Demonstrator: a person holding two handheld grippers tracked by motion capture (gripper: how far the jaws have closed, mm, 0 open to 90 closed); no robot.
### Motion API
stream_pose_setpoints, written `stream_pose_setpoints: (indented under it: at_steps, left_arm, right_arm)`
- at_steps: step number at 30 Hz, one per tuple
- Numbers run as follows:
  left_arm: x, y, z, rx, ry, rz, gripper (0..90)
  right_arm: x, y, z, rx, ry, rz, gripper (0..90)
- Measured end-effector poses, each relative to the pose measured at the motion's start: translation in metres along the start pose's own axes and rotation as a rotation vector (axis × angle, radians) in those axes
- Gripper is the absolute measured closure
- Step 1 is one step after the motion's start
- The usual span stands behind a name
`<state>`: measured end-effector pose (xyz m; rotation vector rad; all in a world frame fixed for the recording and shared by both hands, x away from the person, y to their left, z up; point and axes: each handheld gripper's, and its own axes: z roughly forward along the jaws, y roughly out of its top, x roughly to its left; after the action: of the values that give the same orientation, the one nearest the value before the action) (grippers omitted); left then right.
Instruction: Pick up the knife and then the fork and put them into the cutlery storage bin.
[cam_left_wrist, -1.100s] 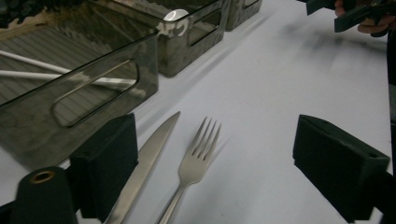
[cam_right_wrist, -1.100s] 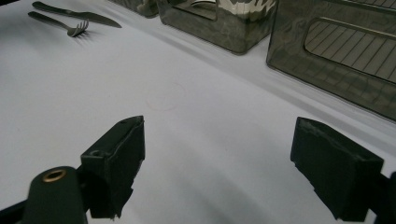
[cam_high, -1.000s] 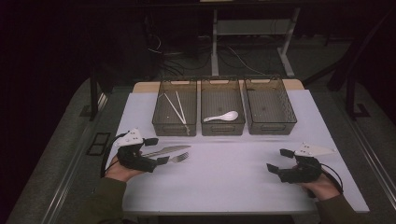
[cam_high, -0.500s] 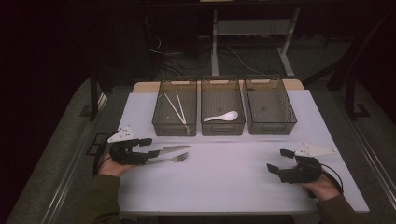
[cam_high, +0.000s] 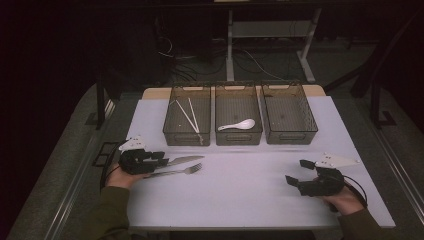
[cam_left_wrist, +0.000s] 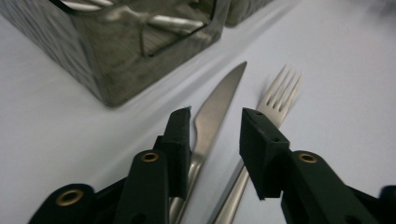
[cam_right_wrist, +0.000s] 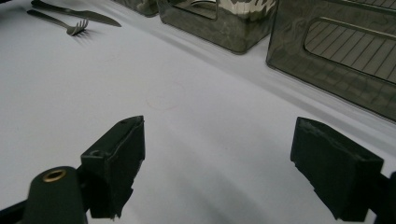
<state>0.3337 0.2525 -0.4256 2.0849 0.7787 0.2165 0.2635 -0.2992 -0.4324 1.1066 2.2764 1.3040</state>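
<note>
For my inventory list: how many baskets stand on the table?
3, in a row at the far side: the left basket holds chopsticks, the middle basket a white spoon, the right basket looks empty.

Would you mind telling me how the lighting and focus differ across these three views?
High view: the white table is lit while the room around it falls into darkness. Left gripper view: the knife and fork are fairly sharp, the close fingers softer, with glare on the bin wall. Right gripper view: even light, soft shadows under the bins.

Dim room — grey floor (cam_high: 60, 165), cables (cam_high: 250, 60), perhaps desk legs (cam_high: 306, 55).
</note>
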Motion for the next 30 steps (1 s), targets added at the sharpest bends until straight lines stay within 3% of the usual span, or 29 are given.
stream_pose_setpoints:
  at_steps: [6,15,23,30]
  left_arm:
    - [-0.004,-0.001,0.01,0.062,-0.048,0.021,72.0]
    - [-0.01,-0.001,0.024,0.131,-0.102,0.062,74.6]
    - [-0.015,-0.001,0.03,0.157,-0.111,0.099,74.8]
    - [-0.017,-0.002,0.034,0.174,-0.096,0.138,77.9]
  right_arm:
    - [0.0,0.0,0.0,-0.002,0.0,-0.001,17.7]
    - [0.0,0.0,0.0,0.0,0.0,-0.001,17.7]
    - [0.0,0.0,0.0,0.0,0.001,0.0,17.7]
    - [0.0,0.0,0.0,0.001,0.002,0.0,17.7]
